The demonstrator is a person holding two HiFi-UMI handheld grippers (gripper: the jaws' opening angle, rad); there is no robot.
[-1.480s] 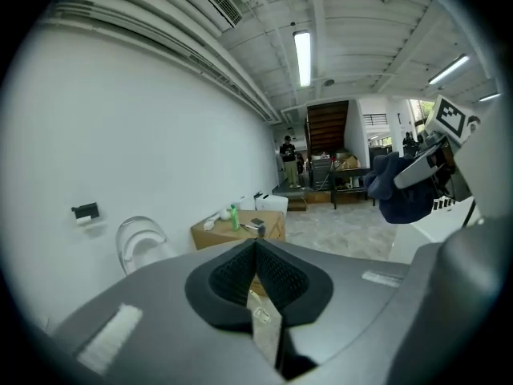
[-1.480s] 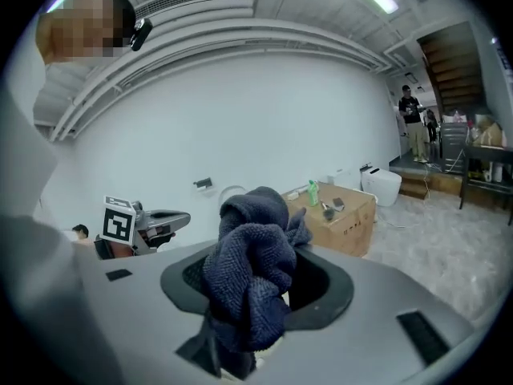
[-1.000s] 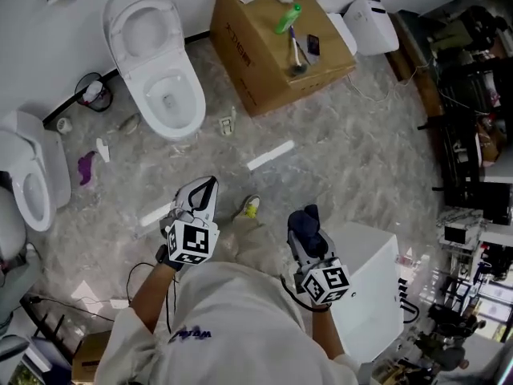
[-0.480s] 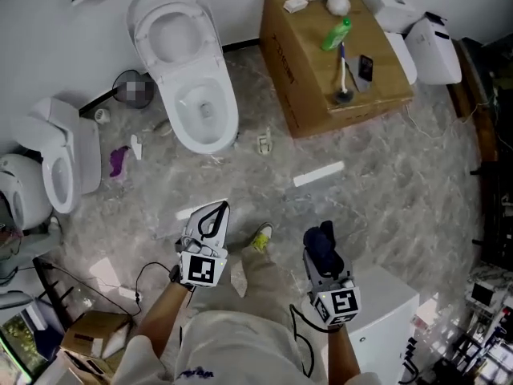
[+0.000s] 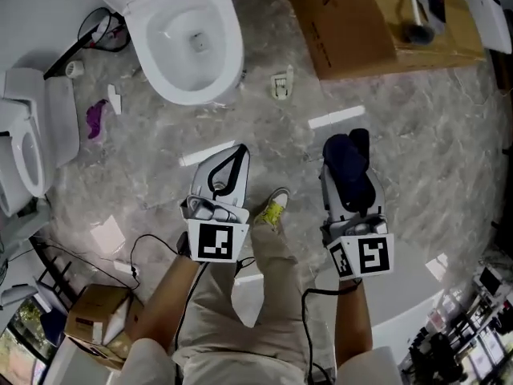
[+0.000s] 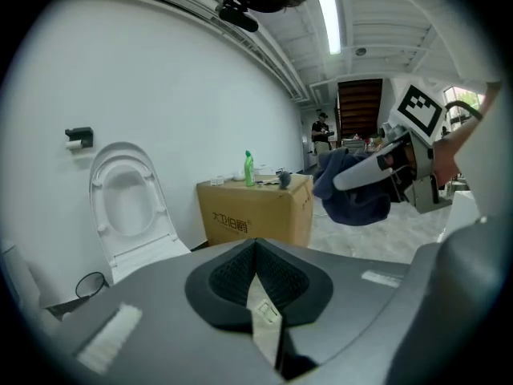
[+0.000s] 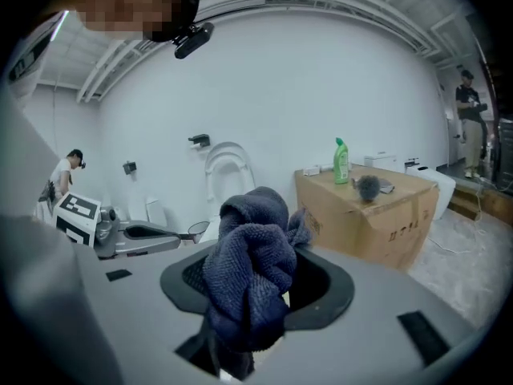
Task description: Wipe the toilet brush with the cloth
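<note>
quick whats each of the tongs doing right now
left tongs: closed, holding nothing
right tongs: closed on the dark blue cloth

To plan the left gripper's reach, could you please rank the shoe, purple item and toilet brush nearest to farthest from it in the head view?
From the left gripper:
1. The shoe, just right of it on the floor.
2. The purple item, farther left on the floor.
3. The toilet brush, far upper right on the cardboard box.
</note>
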